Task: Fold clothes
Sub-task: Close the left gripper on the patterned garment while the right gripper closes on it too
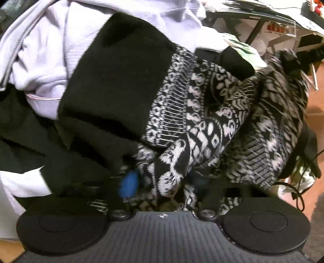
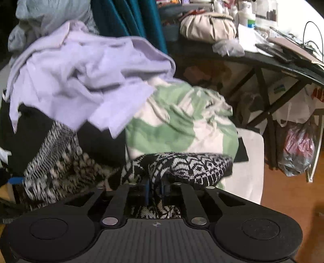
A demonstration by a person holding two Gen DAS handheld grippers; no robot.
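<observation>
A black-and-white patterned knit garment (image 1: 202, 131) lies crumpled on a heap of clothes. In the left wrist view one rolled part of it runs down between the fingers of my left gripper (image 1: 164, 182). It fills the gap beside the blue pad (image 1: 129, 182), and that gripper is shut on it. In the right wrist view my right gripper (image 2: 156, 190) is shut on another fold of the same knit garment (image 2: 182, 165), which bulges above the fingertips. A black garment (image 1: 117, 81) and a lilac garment (image 1: 50, 60) lie over the knit one.
The heap also holds the lilac garment (image 2: 81, 70) and a green-and-white cloth (image 2: 178, 121). Behind it hangs a teal curtain (image 2: 129, 18). A dark folding table (image 2: 263, 60) with a beige bag (image 2: 206, 26) stands to the right. A plastic bag (image 2: 297, 147) sits on the wooden floor (image 2: 283, 202).
</observation>
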